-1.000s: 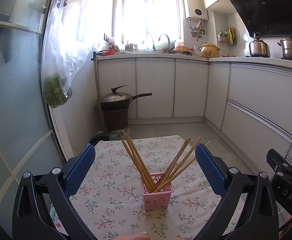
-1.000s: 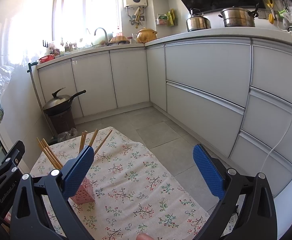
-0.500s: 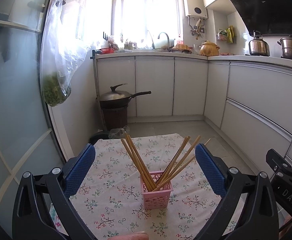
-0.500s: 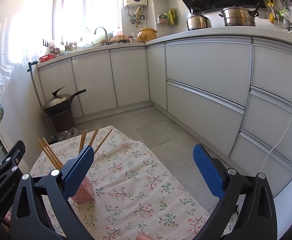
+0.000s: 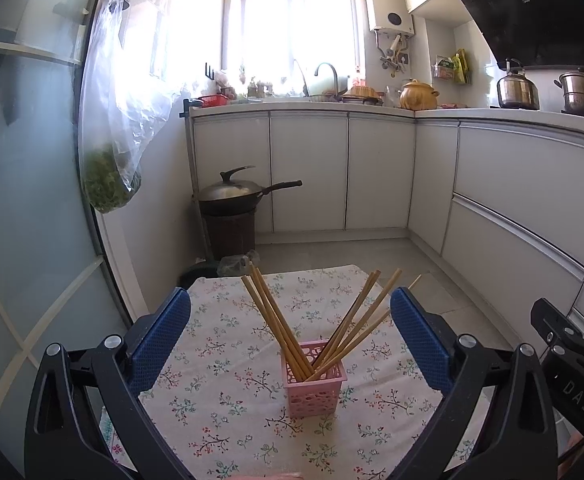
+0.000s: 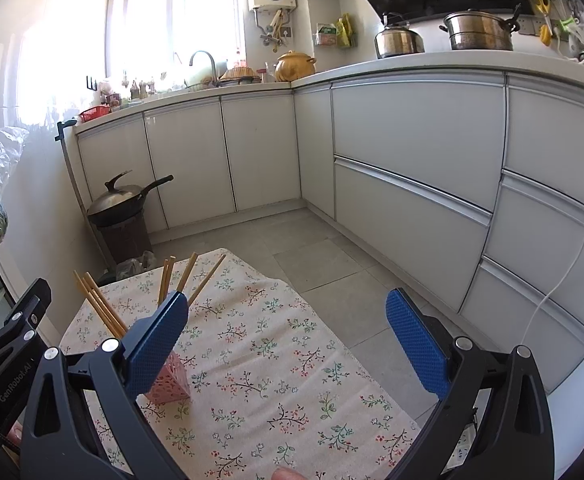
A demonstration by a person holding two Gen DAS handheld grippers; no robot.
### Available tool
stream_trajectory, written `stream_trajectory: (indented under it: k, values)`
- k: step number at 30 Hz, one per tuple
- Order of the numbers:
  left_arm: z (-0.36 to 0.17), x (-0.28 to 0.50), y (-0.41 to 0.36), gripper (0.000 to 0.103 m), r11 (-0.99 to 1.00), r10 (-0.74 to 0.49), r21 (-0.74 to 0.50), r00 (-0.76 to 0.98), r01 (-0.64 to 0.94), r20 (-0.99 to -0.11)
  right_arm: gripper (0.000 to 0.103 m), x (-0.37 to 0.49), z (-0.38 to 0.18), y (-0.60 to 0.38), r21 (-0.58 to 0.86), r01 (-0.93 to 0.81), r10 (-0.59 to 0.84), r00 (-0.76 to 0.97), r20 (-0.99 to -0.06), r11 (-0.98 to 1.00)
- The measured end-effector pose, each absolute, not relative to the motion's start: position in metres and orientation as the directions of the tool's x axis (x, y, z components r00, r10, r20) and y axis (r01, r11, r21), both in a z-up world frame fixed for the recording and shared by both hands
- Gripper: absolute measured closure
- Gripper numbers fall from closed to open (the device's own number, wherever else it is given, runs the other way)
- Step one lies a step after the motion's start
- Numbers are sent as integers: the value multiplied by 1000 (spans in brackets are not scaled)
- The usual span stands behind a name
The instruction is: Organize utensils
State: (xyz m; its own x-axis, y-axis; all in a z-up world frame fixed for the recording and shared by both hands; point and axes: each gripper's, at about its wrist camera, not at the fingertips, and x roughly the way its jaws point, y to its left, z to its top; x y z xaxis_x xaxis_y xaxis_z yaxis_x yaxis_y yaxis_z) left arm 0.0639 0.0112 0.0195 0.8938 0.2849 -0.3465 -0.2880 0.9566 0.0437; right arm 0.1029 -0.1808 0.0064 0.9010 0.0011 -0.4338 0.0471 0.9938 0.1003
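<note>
Table (image 5: pixel 219 364): covered by a floral cloth (image 6: pixel 275 364), standing on a tiled kitchen floor.

Basket (image 5: pixel 314 376): pink, perforated, upright near the middle of the cloth. In the right wrist view it (image 6: pixel 169 380) is partly hidden behind that gripper's left pad.

Chopsticks (image 5: pixel 275 320): wooden, standing in the basket, fanned into two bunches, one leaning left, one leaning right (image 5: pixel 356 320). The exact count is hard to make out where the sticks overlap.

Left gripper (image 5: pixel 290 330): blue pads wide apart, holding nothing, framing the basket from the near side without touching it.

Right gripper (image 6: pixel 287 340): pads wide apart, empty, over bare cloth to the right of the basket.

Surroundings: lidded wok (image 5: pixel 231 194) on a dark stand by the cabinets; bag of greens (image 5: pixel 105 184) hanging at left; kettle (image 6: pixel 398 42) and steel pot (image 6: pixel 478 32) on the counter.

Change since one second ago: basket, chopsticks and both grippers hold practically the same positions; the left view has shifted only slightly.
</note>
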Motion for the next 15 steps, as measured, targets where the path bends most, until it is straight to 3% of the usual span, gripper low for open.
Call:
stream_trajectory:
  k: [6, 11, 14, 15]
  values:
    - [18, 65, 13, 8, 961, 271, 37, 899, -276, -343, 7, 104, 6, -181, 101, 47, 2, 899, -437, 994]
    - [16, 66, 15, 21, 965, 255, 34, 903, -260, -344, 7, 105, 3, -180, 100, 44, 5, 897, -441, 994]
    - [17, 66, 15, 20, 967, 248, 28, 906, -254, -343, 7, 106, 3, -181, 102, 45, 5, 896, -443, 994]
    - [17, 66, 15, 14, 968, 242, 25, 907, -249, -345, 7, 106, 2, -181, 104, 46, 5, 896, -444, 994]
